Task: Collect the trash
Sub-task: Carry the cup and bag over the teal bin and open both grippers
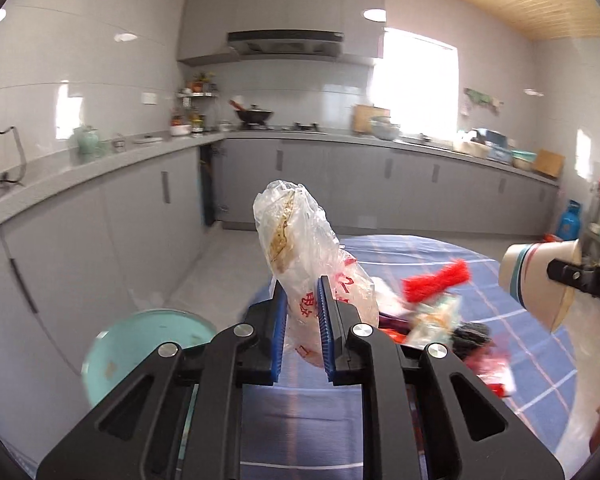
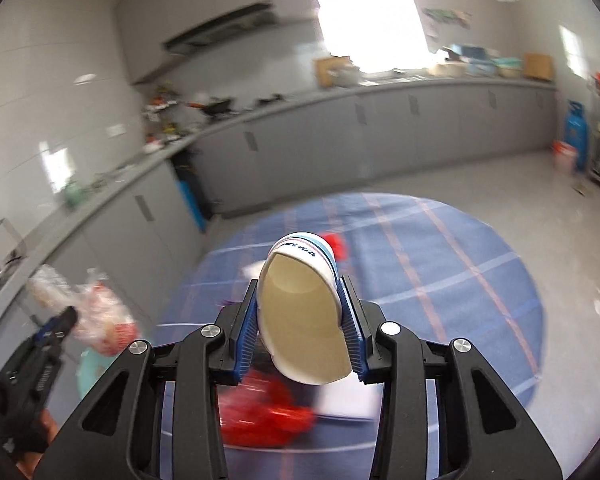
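Note:
My left gripper is shut on a clear crumpled plastic bag with red print and a food scrap inside, held above the table's left edge. My right gripper is shut on a squashed white paper cup with blue and red stripes, its mouth facing the camera. The cup also shows in the left wrist view, and the bag in the right wrist view. A pile of wrappers, red and dark, lies on the blue checked tablecloth. A pale green bin stands on the floor below left.
The round table stands in a grey kitchen. Grey cabinets and counter run along the left and back walls. A blue gas cylinder and a shelf stand at the far right. Red wrappers lie under the right gripper.

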Motion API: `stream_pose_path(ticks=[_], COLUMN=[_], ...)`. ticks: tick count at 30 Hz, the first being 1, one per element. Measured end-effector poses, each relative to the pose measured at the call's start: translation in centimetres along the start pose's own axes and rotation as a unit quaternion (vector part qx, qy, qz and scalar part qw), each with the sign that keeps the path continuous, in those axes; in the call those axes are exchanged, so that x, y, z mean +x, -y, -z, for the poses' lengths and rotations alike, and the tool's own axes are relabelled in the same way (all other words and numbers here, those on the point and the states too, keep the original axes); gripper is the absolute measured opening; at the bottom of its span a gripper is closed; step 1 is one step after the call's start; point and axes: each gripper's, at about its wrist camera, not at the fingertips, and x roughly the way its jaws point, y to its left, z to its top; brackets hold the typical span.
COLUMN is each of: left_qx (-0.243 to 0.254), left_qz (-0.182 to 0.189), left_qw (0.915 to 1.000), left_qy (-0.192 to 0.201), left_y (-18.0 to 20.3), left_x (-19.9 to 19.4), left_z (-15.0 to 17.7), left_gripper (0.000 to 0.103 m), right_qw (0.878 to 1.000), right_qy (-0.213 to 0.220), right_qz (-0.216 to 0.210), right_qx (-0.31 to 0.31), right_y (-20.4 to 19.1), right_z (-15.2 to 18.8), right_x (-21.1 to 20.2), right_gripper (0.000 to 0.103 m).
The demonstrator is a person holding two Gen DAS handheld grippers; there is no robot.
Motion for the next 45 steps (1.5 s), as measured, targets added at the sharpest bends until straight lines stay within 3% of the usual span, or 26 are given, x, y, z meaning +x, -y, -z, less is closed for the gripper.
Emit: stream_pose_path(ticks=[7, 15, 24, 34, 36, 38, 43, 44, 45], left_qx=[-0.039, -0.078, -0.093, -0.092, -0.093, -0.090, -0.083, -0.081, -0.080], left_qz=[-0.061, -0.140, -0.153, -0.168, -0.169, -0.170, -0.175, -0.176, -0.178], left_qw=[0.9973, 0.9863, 0.9781, 0.9683, 0.9668, 0.9659, 0.9629, 0.9630, 0.9629], left_qy=[-0.008, -0.039, -0.106, -0.161, -0.167, -0.173, -0.188, -0.187, -0.187], left_y=[-5.8, -13.6, -17.1, -19.0, -19.2, -19.3, -19.0, -19.1, -19.0], left_x=[-0.4, -0.6, 2.8, 6.4, 6.8, 7.3, 7.9, 7.9, 7.9], left_z=[-0.1, 1.3, 4.6, 7.1, 7.4, 7.7, 8.1, 8.1, 8.0], left_gripper=[0.016, 0.016, 0.016, 0.016, 0.016, 0.016, 0.020, 0.025, 0.038], right_qw=[0.995, 0.982, 0.968, 0.955, 0.952, 0.949, 0.951, 0.954, 0.956], right_qy=[-0.024, -0.056, -0.128, -0.185, -0.196, -0.201, -0.198, -0.190, -0.184], right_qz=[-0.086, -0.154, -0.181, -0.191, -0.198, -0.204, -0.207, -0.204, -0.202], right_qx=[-0.033, -0.094, -0.122, -0.130, -0.130, -0.131, -0.116, -0.112, -0.109], right_y=[-7.6, -17.1, -24.0, -26.2, -26.4, -26.5, -25.3, -24.9, -24.6], right_z=[0.8, 4.1, 8.0, 10.5, 10.9, 11.2, 10.8, 10.5, 10.2], right_x=[3.2, 6.8, 12.5, 18.5, 19.4, 19.8, 19.4, 18.9, 18.5], right_gripper=[0.039, 0.040, 0.041, 0.044, 0.047, 0.057, 0.060, 0.060, 0.060])
